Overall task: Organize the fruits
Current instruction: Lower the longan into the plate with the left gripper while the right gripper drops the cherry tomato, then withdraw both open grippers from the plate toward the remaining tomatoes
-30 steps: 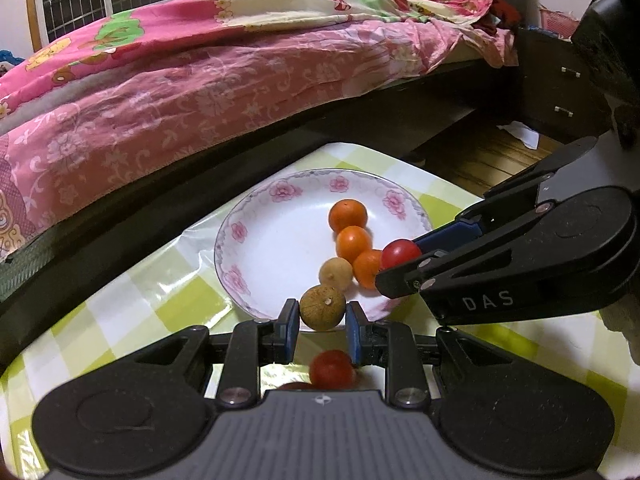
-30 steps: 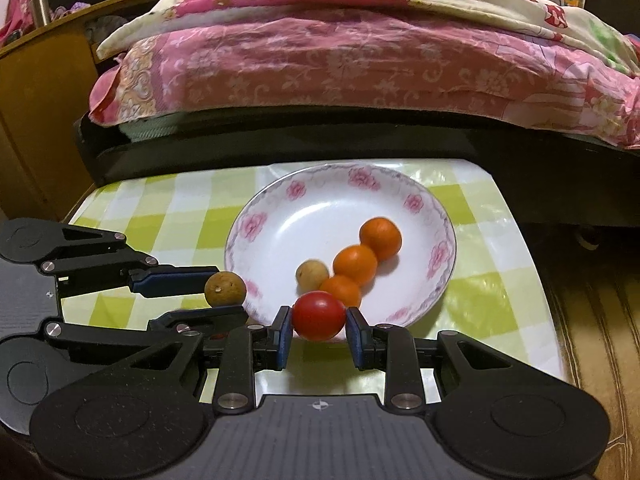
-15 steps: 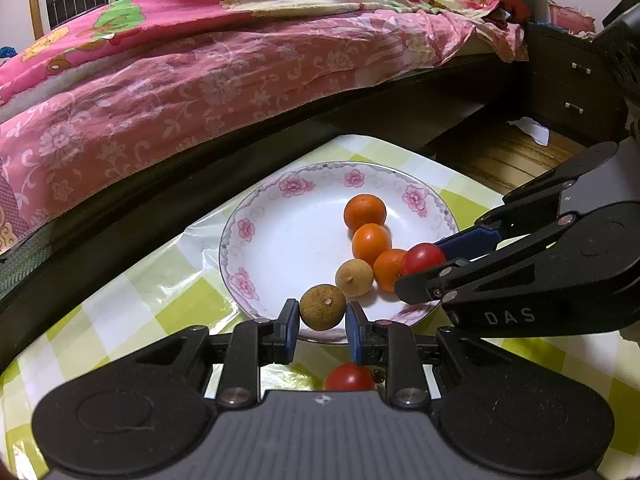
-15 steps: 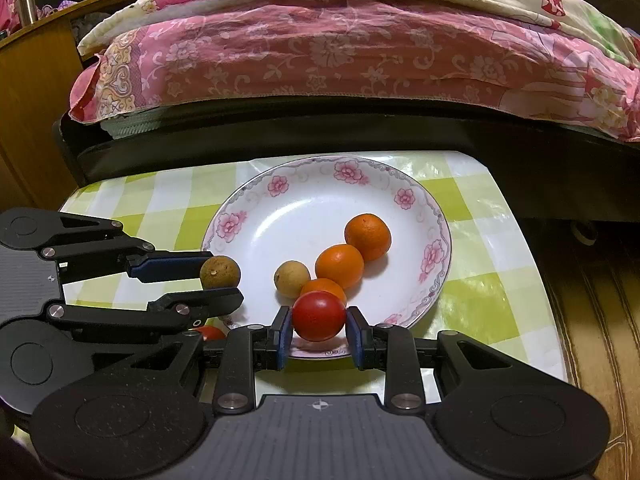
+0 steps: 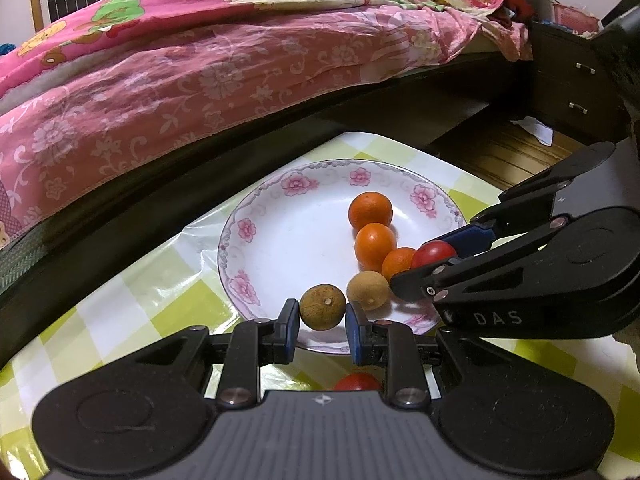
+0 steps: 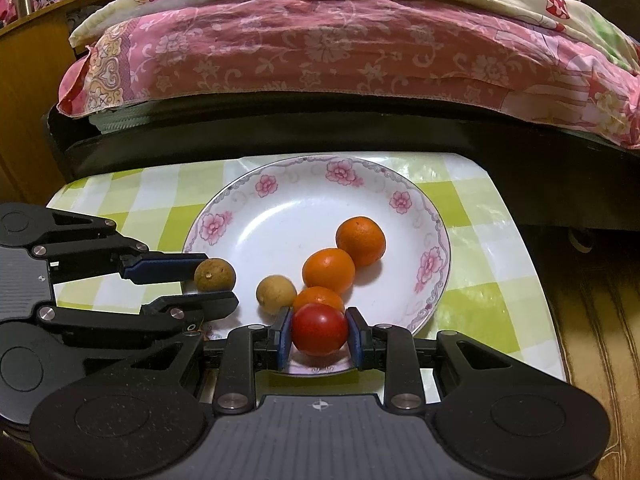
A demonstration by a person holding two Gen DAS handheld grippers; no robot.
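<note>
Both over the plate [image 6: 434,240] rim now: left hand-held gripper [image 5: 322,318] clamps brown fruit [image 5: 322,306], right hand-held gripper [image 6: 320,338] pinches red tomato [image 6: 319,329], next lower & let go w/o bumping oranges [image 6: 329,271].

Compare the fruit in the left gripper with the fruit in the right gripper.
The brown fruit in the left gripper is dull, rough and speckled; the red tomato in the right gripper is glossy and smooth. Both are round, clamped between blue pads over the plate.
</note>
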